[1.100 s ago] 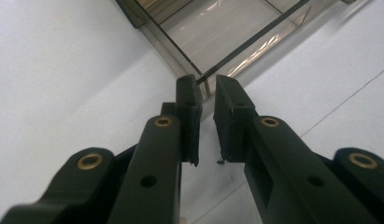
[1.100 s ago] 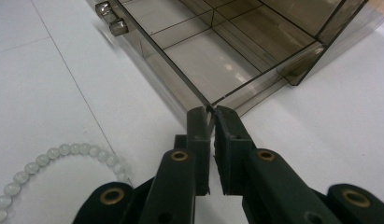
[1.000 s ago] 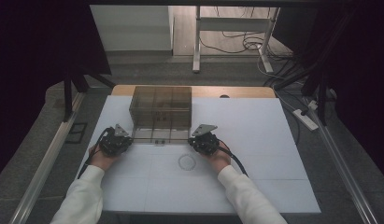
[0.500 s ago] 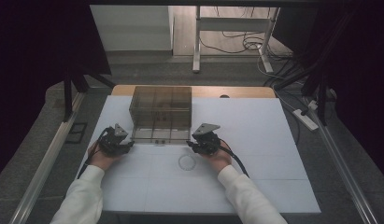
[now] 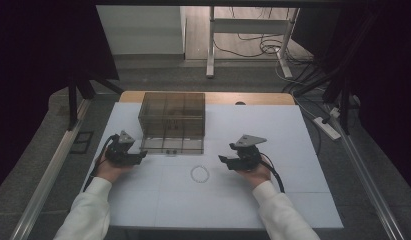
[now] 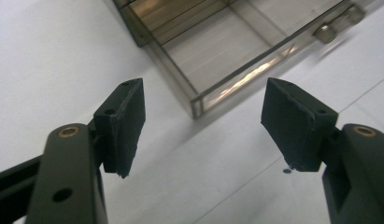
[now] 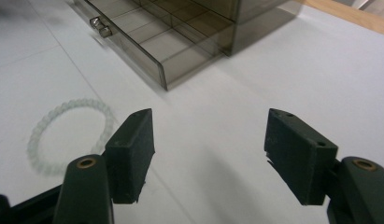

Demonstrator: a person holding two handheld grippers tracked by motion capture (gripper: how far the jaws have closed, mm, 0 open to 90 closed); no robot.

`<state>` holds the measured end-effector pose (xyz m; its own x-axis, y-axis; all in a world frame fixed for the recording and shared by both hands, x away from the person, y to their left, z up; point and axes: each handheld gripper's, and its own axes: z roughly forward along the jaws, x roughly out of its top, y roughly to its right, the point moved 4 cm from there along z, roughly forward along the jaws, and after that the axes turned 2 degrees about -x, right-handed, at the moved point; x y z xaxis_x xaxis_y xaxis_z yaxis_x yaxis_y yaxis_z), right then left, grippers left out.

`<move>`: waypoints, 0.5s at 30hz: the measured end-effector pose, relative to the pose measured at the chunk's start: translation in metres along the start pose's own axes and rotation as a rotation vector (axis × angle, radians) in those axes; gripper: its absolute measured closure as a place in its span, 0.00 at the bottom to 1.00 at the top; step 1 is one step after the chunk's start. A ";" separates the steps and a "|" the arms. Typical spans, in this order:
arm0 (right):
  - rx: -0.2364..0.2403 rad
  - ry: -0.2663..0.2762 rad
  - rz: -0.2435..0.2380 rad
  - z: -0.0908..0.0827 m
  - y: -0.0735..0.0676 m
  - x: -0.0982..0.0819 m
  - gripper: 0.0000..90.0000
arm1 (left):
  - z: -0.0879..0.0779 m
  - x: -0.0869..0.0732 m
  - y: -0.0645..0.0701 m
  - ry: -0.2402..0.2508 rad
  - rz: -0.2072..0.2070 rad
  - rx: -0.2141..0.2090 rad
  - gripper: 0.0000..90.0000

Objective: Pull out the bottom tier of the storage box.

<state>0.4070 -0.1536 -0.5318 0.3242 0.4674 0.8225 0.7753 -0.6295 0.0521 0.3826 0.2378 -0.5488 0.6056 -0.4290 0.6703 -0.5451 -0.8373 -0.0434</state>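
With the smoked-plastic drawer box (image 5: 172,121) as the landmark: its bottom drawer (image 5: 173,145) stands pulled out toward the person and looks empty, so the opening appears done, while the pale bead bracelet (image 5: 200,174) lies on the white table (image 5: 303,150) in front of the box, a little to the right of the drawer's two small knobs (image 5: 169,150) and apart from both tools. A likely reading is that the bracelet is meant for the drawer; if so, picking it up, dropping it in and pushing the drawer shut are all left. Going left to right, the left gripper (image 5: 141,156) sits just off the box's front left corner, near the drawer's left end. In the left gripper view its jaws stand well spread, having just been opening, with nothing between them but bare table and the drawer's corner (image 6: 197,103) beyond; its pads (image 6: 126,121) touch nothing. The bracelet comes next, in front of the drawer. The right gripper (image 5: 223,160) is to the right of the box's front, near the bracelet and aimed roughly toward it. Its jaws have likewise just been opening and are wide apart and empty; in the right gripper view the bracelet (image 7: 68,135) lies partly behind the left pad (image 7: 133,149), not between the jaws.
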 end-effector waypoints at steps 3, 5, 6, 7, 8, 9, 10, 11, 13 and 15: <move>-0.017 0.010 0.004 -0.018 0.003 -0.009 0.35 | -0.001 0.002 0.003 0.009 -0.002 -0.017 0.35; -0.024 0.006 0.000 -0.026 0.004 -0.015 0.34 | -0.001 0.003 0.004 0.017 -0.005 -0.024 0.34; -0.029 0.006 0.000 -0.028 0.005 -0.017 0.34 | -0.002 0.003 0.005 0.020 -0.006 -0.030 0.34; -0.030 0.008 0.005 -0.032 0.005 -0.019 0.34 | -0.002 0.004 0.005 0.023 -0.008 -0.038 0.34; -0.030 0.010 0.012 -0.036 0.005 -0.021 0.34 | -0.002 0.004 0.006 0.023 -0.008 -0.042 0.34; -0.034 0.012 0.010 -0.038 0.006 -0.022 0.33 | -0.002 0.004 0.006 0.022 -0.007 -0.046 0.34; -0.033 0.012 0.013 -0.041 0.006 -0.023 0.32 | -0.002 0.004 0.007 0.022 -0.009 -0.049 0.34; -0.032 0.016 0.014 -0.044 0.006 -0.024 0.32 | -0.002 0.005 0.008 0.023 -0.007 -0.053 0.34; -0.032 0.021 0.016 -0.048 0.006 -0.025 0.31 | -0.003 0.005 0.009 0.024 -0.006 -0.056 0.34; -0.034 0.022 0.023 -0.053 0.006 -0.028 0.30 | -0.004 0.007 0.011 0.026 -0.005 -0.062 0.34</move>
<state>0.3740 -0.2032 -0.5241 0.3290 0.4391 0.8360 0.7490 -0.6605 0.0521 0.3784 0.2275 -0.5418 0.5933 -0.4150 0.6897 -0.5773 -0.8165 0.0054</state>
